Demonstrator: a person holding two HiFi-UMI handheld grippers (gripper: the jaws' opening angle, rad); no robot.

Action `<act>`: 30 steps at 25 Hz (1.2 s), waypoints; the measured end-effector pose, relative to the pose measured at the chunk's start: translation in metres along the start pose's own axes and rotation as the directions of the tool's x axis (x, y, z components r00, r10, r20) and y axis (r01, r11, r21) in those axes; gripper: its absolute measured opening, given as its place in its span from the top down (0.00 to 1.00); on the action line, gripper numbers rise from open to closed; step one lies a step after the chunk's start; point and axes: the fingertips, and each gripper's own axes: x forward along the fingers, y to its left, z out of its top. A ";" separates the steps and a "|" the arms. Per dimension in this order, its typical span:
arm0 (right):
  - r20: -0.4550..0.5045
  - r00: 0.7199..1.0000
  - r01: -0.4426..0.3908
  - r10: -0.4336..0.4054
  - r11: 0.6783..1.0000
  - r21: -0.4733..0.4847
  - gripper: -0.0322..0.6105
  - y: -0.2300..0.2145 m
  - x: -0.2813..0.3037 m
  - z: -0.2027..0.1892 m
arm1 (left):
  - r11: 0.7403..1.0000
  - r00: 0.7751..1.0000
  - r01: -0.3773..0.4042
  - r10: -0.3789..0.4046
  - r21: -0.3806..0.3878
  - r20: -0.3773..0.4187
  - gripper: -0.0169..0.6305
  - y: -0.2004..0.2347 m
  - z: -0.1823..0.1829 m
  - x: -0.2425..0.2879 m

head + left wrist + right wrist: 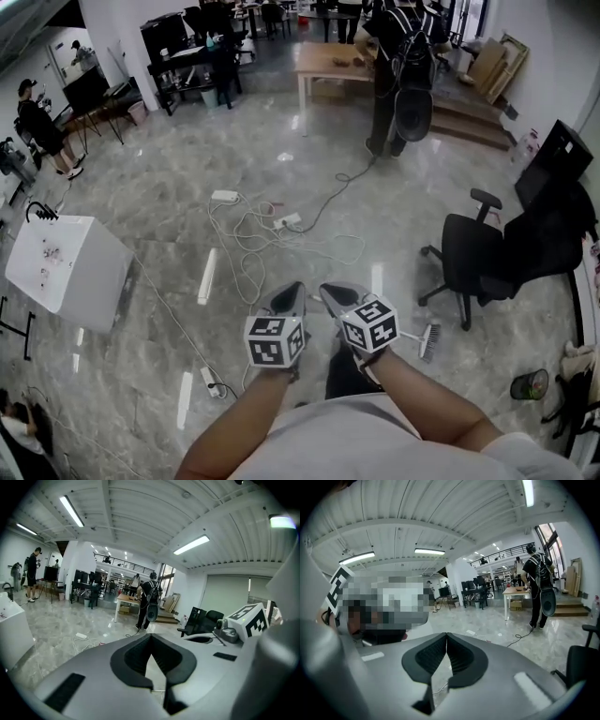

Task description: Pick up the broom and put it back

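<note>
Head view: holds the left gripper and the right gripper side by side above the floor, each with jaws closed tip to tip on nothing, apart from the broom lying toward the floor's right edge, near the office chair.

Greys, black and white over a marbled floor

The floor is glossy grey marble with paler veining, crossed by white cables. The chair is black and the broom pale-bristled. The left gripper and right gripper are grey with black ribbed pads, each cube white with black square markers.
</note>
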 end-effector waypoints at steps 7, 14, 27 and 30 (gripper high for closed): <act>-0.071 0.991 -0.112 0.111 0.994 -0.008 0.94 -0.105 0.110 0.019 | 0.990 0.993 -0.115 0.112 -0.078 -0.041 0.97 0.074 0.013 0.128; -0.238 0.949 -0.207 0.205 0.978 0.015 0.94 -0.213 0.205 0.007 | 0.954 0.969 -0.229 0.205 -0.192 -0.136 0.97 0.134 0.002 0.248; -0.546 0.792 -0.314 0.272 0.949 0.017 0.89 -0.301 0.381 -0.172 | 0.915 0.927 -0.298 0.209 -0.274 -0.312 0.97 0.260 -0.136 0.367; -0.630 0.730 -0.325 0.263 0.946 0.018 0.85 -0.321 0.415 -0.249 | 0.911 0.923 -0.297 0.199 -0.285 -0.329 0.96 0.287 -0.189 0.391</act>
